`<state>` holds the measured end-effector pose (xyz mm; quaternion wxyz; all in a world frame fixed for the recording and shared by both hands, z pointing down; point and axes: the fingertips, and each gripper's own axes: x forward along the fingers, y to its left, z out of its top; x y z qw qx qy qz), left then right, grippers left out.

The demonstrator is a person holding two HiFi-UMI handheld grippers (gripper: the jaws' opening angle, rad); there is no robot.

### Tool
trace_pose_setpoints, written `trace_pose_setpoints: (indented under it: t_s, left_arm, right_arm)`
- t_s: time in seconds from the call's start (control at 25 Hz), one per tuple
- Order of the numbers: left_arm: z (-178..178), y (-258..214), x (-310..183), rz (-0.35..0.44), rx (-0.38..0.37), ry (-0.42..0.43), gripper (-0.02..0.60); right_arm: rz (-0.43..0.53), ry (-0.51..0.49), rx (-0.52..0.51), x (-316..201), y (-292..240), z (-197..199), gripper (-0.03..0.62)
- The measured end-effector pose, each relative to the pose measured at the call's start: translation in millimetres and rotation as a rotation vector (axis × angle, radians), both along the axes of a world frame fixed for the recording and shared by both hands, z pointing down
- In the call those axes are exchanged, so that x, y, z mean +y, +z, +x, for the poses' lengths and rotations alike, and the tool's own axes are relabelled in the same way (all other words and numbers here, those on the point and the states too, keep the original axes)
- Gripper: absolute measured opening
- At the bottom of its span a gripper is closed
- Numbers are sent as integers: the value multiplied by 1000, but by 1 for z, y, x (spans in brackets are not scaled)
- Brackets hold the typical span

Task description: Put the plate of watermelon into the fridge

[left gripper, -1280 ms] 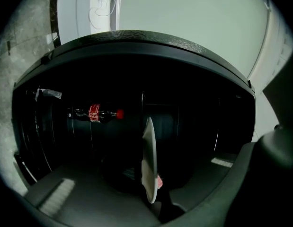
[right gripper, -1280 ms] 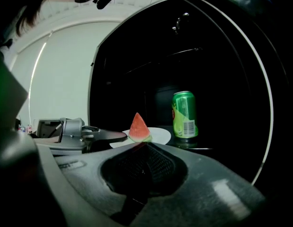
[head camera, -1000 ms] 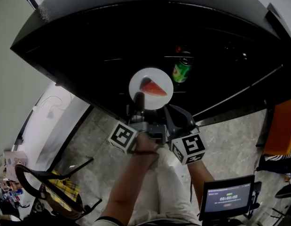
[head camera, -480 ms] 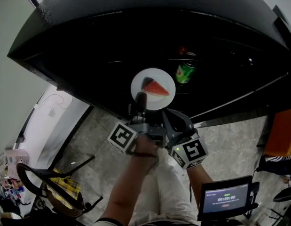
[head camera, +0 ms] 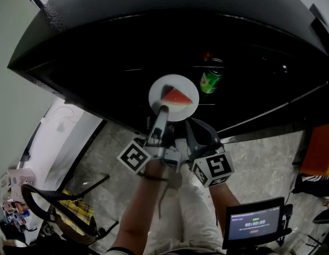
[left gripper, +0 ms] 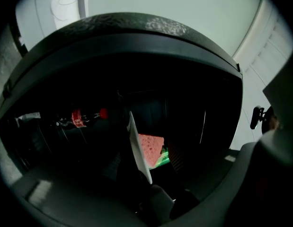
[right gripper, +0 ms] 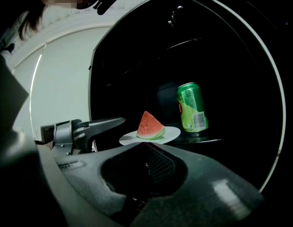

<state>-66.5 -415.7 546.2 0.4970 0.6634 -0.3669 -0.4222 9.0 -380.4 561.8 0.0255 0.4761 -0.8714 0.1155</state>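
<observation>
A white plate with a red watermelon wedge rests on a shelf inside the dark fridge. My left gripper reaches to the plate's near left rim. Its jaws have just been opening, and they now stand open about the rim without pressing on it. The right gripper view shows one of the left gripper's fingers lifted above the plate. In the left gripper view the plate stands edge-on with the wedge behind it. My right gripper is shut, its tips just short of the near rim.
A green can stands upright on the same shelf, just right of the plate. A red-capped bottle lies deeper in the fridge at the left. On the floor behind me are a chair and a small screen.
The left gripper's jaws have spread apart off the plate's rim and the gripper has rolled and tilted a little. The plate stays on the shelf. The right gripper has barely moved.
</observation>
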Motion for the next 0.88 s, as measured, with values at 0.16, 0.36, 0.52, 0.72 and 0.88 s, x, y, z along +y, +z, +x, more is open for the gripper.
trace_pose_setpoints:
  t_s: [0.16,0.36,0.52,0.72,0.88]
  left_arm:
    - [-19,20,22,-39,-81,-34,306]
    - [-16,18,49,128,-726,-45,45]
    - [3,3,50,264,-1090,-79,2]
    - [19,2,41,309,-1208,-67,2]
    - [24,-1,32,307,-1189,-67,2]
  right_arm:
    - [-8,14,5,-3,-2,1,-2]
    - [3,22,12,-10,-2,2,-2]
    - [13,28,20,-10,-3,0,-2]
    - [15,29,41,-12,-1,0,-2]
    - [15,36,49,-13,-5,-1,-2]
